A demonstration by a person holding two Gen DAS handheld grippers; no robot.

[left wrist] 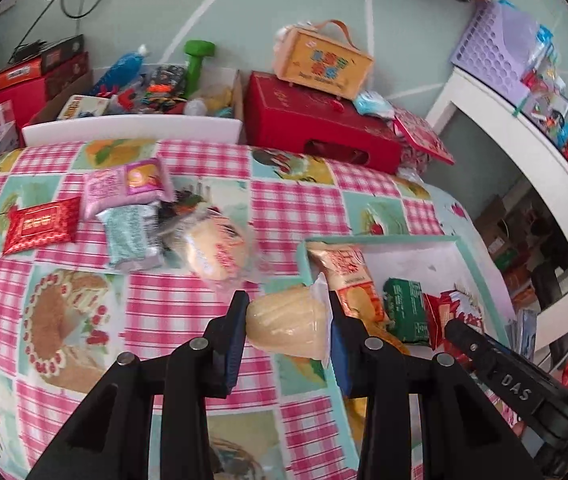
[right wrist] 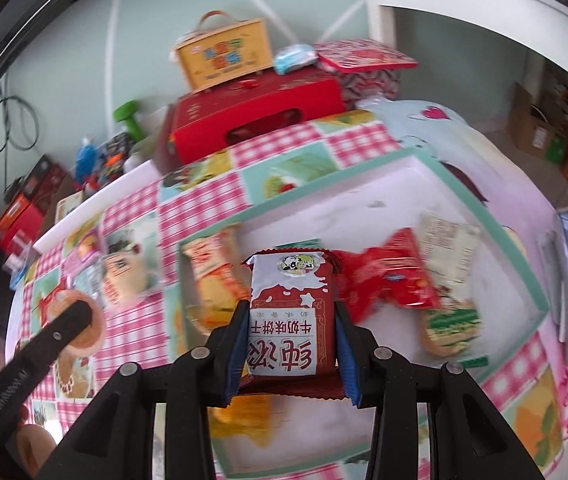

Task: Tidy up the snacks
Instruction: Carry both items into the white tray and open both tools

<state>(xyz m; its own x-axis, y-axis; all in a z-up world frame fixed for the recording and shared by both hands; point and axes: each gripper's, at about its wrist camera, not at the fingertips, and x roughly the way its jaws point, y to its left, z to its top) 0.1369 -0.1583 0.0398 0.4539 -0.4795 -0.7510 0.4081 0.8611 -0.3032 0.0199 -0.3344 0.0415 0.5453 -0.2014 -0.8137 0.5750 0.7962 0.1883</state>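
Your left hand-held gripper [left wrist: 288,320] is closed nearly all the way, its blue pads pressing both sides of a pale yellow jelly cup [left wrist: 288,322] that lies tilted between them, foil lid toward the right finger. It hangs above the checked desk [left wrist: 188,312], just left of the near-left corner of the teal-rimmed tray [left wrist: 380,238].

Your right hand-held gripper [right wrist: 290,320] stands partly open, clamped on a dark red biscuit packet [right wrist: 290,312], which fills the gap from pad to pad. The packet's white panel carries large red Chinese characters, upside down from this camera, with a small round cartoon emblem at its far end. It is held over the near part of the tray [right wrist: 484,208].

In the tray: an orange packet [left wrist: 348,280] with red characters too blurred to read, a green packet [left wrist: 406,310], and a red wrapper [left wrist: 446,312].

On the desk, far left: a red foil packet [left wrist: 42,224] with gold lettering, a pink packet [left wrist: 128,186], a silvery-green packet [left wrist: 130,238], and a clear-wrapped pastry [left wrist: 214,246] with red print. None of that text resolves.

The other gripper's arm at the right edge of the left view reads "DAS".
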